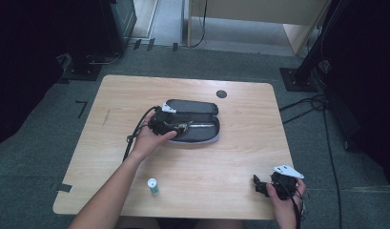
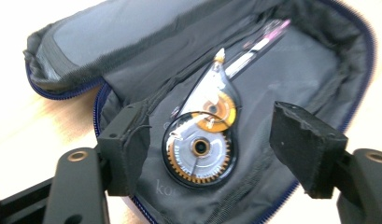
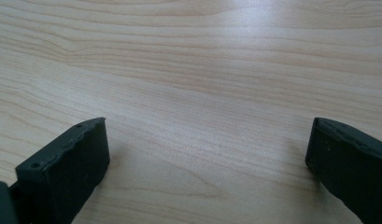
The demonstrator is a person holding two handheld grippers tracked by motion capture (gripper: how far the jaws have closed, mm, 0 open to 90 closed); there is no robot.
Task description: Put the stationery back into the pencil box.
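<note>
We note the correction tape dispenser [image 2: 201, 140] lying flat inside the open pencil case [image 1: 192, 110], which serves as our landmark throughout. The dispenser is teardrop-shaped, with a clear plastic shell through which an orange toothed wheel and a smaller orange spool show; its pointed tip aims toward the far end of the case. Beyond that tip, deeper in the case, lies a slim pen [image 2: 258, 42] with a pinkish end, close to the tip; whether they touch we cannot tell.

The left gripper [image 1: 176, 128] hangs over the near-left end of the case. Its jaws stand apart on either side of the dispenser, the black foam pads [image 2: 128, 149] clear of the shell, nothing gripped. The left pad sits close against the case's fabric lining.

The case is dark woven fabric, soft and creased, with a blue zip edge and its flap folded open toward the far side. It lies near the middle of the wooden table [image 1: 240, 152], pale with visible grain.

A small white-and-green bottle [image 1: 153, 185] stands upright on the table, well apart from the case toward the near edge. The right gripper [image 1: 261, 186] rests near the near-right corner, far from the case, jaws wide over bare wood, holding nothing. A dark round spot [image 1: 221, 94] marks the table beyond the case.
</note>
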